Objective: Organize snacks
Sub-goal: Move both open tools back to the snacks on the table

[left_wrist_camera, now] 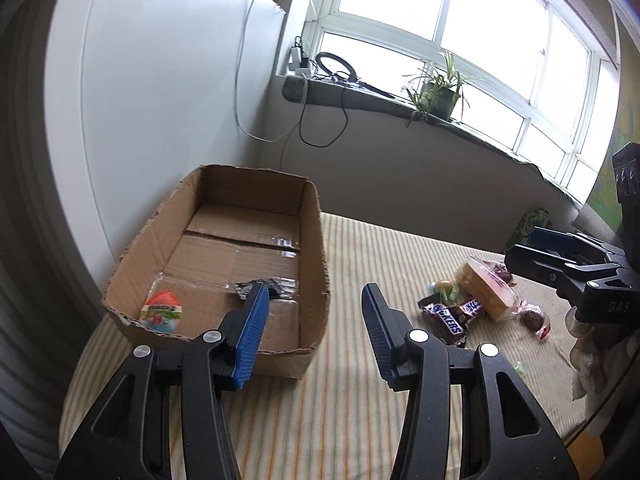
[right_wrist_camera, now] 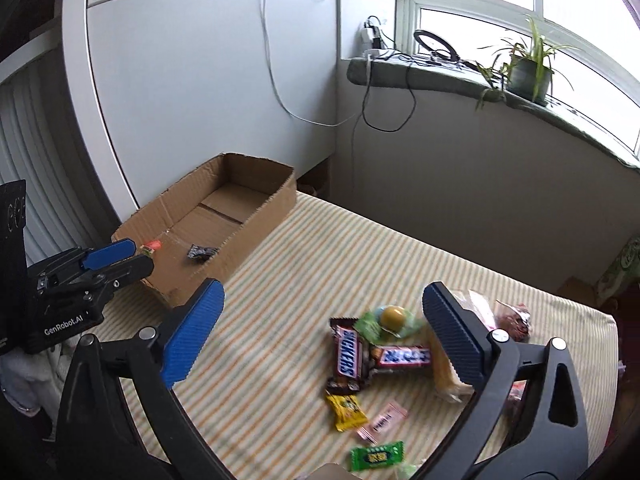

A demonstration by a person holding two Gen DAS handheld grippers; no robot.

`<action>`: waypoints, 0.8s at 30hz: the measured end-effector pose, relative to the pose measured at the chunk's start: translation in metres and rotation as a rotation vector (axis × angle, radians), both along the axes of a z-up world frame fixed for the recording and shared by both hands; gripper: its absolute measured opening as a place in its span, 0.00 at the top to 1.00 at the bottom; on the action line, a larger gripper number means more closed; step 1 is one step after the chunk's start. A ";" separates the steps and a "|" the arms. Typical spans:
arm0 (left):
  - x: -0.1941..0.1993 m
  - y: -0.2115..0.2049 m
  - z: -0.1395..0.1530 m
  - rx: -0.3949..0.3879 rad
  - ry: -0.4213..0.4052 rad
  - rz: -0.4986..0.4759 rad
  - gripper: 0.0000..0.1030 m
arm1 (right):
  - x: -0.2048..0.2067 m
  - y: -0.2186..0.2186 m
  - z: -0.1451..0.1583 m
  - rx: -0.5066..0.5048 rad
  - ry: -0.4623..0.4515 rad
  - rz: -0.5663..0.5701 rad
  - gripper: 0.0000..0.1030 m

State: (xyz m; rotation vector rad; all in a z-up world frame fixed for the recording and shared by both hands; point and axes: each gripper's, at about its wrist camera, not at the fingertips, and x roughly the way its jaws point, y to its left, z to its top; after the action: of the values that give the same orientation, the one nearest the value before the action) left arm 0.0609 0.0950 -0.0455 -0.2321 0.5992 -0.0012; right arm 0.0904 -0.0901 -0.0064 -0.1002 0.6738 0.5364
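An open cardboard box [left_wrist_camera: 316, 240] [right_wrist_camera: 260, 216] stands at the left on the striped tablecloth. Inside lie an orange and green candy packet [left_wrist_camera: 162, 310] and a dark foil wrapper [left_wrist_camera: 276, 286] [right_wrist_camera: 202, 252]. My left gripper [left_wrist_camera: 316, 294] hovers open and empty over the box's near right corner. To the right is a snack pile: two Snickers bars [right_wrist_camera: 347, 356] [left_wrist_camera: 450, 316], a yellow cake packet [left_wrist_camera: 482, 292] [right_wrist_camera: 442, 376], a green packet with a yellow ball [right_wrist_camera: 390, 320], and small yellow [right_wrist_camera: 346, 412], pink [right_wrist_camera: 382, 422] and green [right_wrist_camera: 376, 456] packets. My right gripper [right_wrist_camera: 322, 290] stands wide open above this pile, holding nothing.
The striped cloth [left_wrist_camera: 360, 420] covers the table, whose right edge runs just past a dark red packet [right_wrist_camera: 516, 318]. Behind are a white panel, a grey wall with hanging cables, and a window sill with a potted plant [left_wrist_camera: 438, 92].
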 end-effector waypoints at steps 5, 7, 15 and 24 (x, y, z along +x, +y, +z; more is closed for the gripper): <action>0.004 -0.026 -0.005 -0.009 0.020 -0.070 0.54 | -0.013 -0.053 -0.015 -0.020 0.026 -0.072 0.02; 0.005 -0.037 -0.007 -0.009 0.032 -0.095 0.54 | -0.018 -0.069 -0.023 -0.035 0.037 -0.092 0.02; 0.014 -0.083 -0.021 -0.017 0.084 -0.205 0.54 | -0.048 -0.108 -0.069 -0.121 0.096 -0.114 0.02; 0.025 -0.125 -0.043 -0.048 0.161 -0.287 0.54 | -0.054 -0.120 -0.101 -0.110 0.156 -0.108 0.11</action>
State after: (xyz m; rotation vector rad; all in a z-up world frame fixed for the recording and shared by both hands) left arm 0.0858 -0.0303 -0.0884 -0.1925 0.7891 -0.2760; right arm 0.0366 -0.2105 -0.1072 -0.1251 0.8561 0.4059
